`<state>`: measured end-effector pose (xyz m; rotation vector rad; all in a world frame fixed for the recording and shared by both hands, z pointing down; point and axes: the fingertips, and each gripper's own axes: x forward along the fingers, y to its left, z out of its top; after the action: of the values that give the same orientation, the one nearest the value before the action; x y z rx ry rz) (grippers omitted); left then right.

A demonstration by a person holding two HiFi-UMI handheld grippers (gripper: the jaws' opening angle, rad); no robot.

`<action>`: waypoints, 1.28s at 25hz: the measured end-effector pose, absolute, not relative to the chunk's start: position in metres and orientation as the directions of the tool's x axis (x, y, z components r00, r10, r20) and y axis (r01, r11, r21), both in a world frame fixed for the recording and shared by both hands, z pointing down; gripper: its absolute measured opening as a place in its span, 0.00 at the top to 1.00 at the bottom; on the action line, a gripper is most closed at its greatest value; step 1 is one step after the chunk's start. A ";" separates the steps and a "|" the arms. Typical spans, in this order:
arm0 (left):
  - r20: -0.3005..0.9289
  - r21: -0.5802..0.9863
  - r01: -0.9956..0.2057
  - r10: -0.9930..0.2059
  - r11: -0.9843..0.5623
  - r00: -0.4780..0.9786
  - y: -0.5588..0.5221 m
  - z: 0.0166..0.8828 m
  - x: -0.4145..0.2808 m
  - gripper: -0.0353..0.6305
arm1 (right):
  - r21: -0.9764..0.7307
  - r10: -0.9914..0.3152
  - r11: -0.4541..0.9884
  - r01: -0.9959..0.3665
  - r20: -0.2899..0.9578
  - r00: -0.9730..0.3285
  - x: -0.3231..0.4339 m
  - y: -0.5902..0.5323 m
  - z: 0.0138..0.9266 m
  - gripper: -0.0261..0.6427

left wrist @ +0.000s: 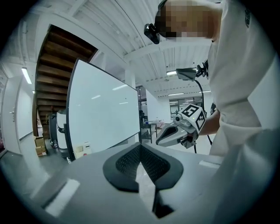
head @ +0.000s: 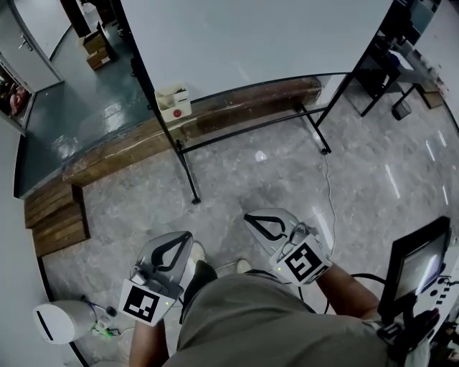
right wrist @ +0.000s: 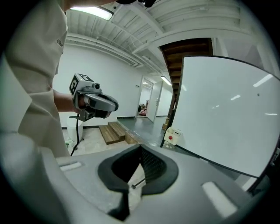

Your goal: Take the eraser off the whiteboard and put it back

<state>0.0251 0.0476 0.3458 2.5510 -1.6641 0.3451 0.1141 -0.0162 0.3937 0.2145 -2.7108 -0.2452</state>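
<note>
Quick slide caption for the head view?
Facing the whiteboard, the left gripper and right gripper are held low, both shut.

One white whiteboard [head: 251,36] on a black frame, one small white red-dotted box [head: 173,102], two grey grippers: left gripper [head: 185,240], right gripper [head: 252,219].

Indoor, evenly bright, cool white light, with weak and diffuse shadows. In the head view the whiteboard [head: 251,36] is pale, nearly washed out. The polished floor [head: 237,186] carries a small glare spot below the board and long bright streaks at right. There is strong barrel bend: the board edge and stand legs curve, and the corners darken. Both gripper views are round fisheye with a black surround, lines bowing toward the rim. A ceiling strip light [right wrist: 89,12] is blown out at the top of the right gripper view, and short light streaks are mirrored on the board. The shells of the left gripper [left wrist: 140,148] and right gripper [right wrist: 141,151] are soft nearest the lens, while the background is fairly sharp.
</note>
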 end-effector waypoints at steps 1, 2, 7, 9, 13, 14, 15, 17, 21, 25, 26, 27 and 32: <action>0.237 -0.063 -0.912 -0.894 -0.404 0.380 0.051 0.347 0.037 0.94 | 0.200 -0.175 0.974 -0.104 0.380 -0.908 0.124 -0.015 0.396 0.96; 0.246 -0.068 -0.914 -0.894 -0.401 0.374 0.054 0.347 0.047 0.94 | 0.198 -0.166 0.975 -0.096 0.377 -0.911 0.134 -0.015 0.397 0.96; 0.280 -0.085 -0.916 -0.891 -0.393 0.356 0.071 0.345 0.081 0.94 | 0.173 -0.146 0.981 -0.087 0.365 -0.920 0.165 -0.004 0.398 0.96; 0.288 -0.098 -0.913 -0.889 -0.397 0.356 0.076 0.343 0.089 0.94 | 0.167 -0.147 0.982 -0.092 0.356 -0.923 0.173 0.001 0.398 0.96; 0.277 -0.107 -0.905 -0.887 -0.411 0.370 0.083 0.340 0.099 0.94 | 0.177 -0.159 0.979 -0.097 0.386 -0.909 0.185 0.010 0.402 0.96; 0.273 -0.106 -0.904 -0.886 -0.414 0.374 0.086 0.340 0.100 0.94 | 0.180 -0.162 0.979 -0.097 0.391 -0.906 0.185 0.014 0.401 0.96; 0.272 -0.103 -0.903 -0.885 -0.418 0.378 0.090 0.339 0.100 0.94 | 0.184 -0.166 0.978 -0.100 0.387 -0.907 0.184 0.018 0.399 0.96; 0.264 -0.095 -0.901 -0.883 -0.424 0.388 0.099 0.336 0.097 0.94 | 0.197 -0.177 0.974 -0.109 0.374 -0.910 0.179 0.026 0.394 0.96; 0.253 -0.087 -0.902 -0.885 -0.422 0.390 0.125 0.333 0.083 0.94 | 0.205 -0.189 0.972 -0.119 0.373 -0.908 0.167 0.051 0.387 0.96; 0.248 -0.073 -0.900 -0.882 -0.430 0.401 0.156 0.334 0.069 0.94 | 0.224 -0.198 0.967 -0.120 0.368 -0.909 0.154 0.083 0.381 0.96; 0.245 -0.069 -0.899 -0.881 -0.433 0.405 0.164 0.334 0.067 0.94 | 0.226 -0.201 0.967 -0.122 0.370 -0.907 0.151 0.091 0.380 0.96; 0.243 -0.066 -0.898 -0.880 -0.434 0.408 0.173 0.334 0.064 0.94 | 0.226 -0.203 0.966 -0.123 0.375 -0.904 0.148 0.100 0.378 0.96; 0.231 -0.065 -0.894 -0.879 -0.442 0.418 0.210 0.330 0.053 0.94 | 0.233 -0.222 0.962 -0.142 0.363 -0.905 0.139 0.145 0.367 0.96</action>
<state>0.0526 0.2099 0.3299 2.5873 -1.6204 0.3570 0.1393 0.1446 0.3673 0.2626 -2.7184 -0.2824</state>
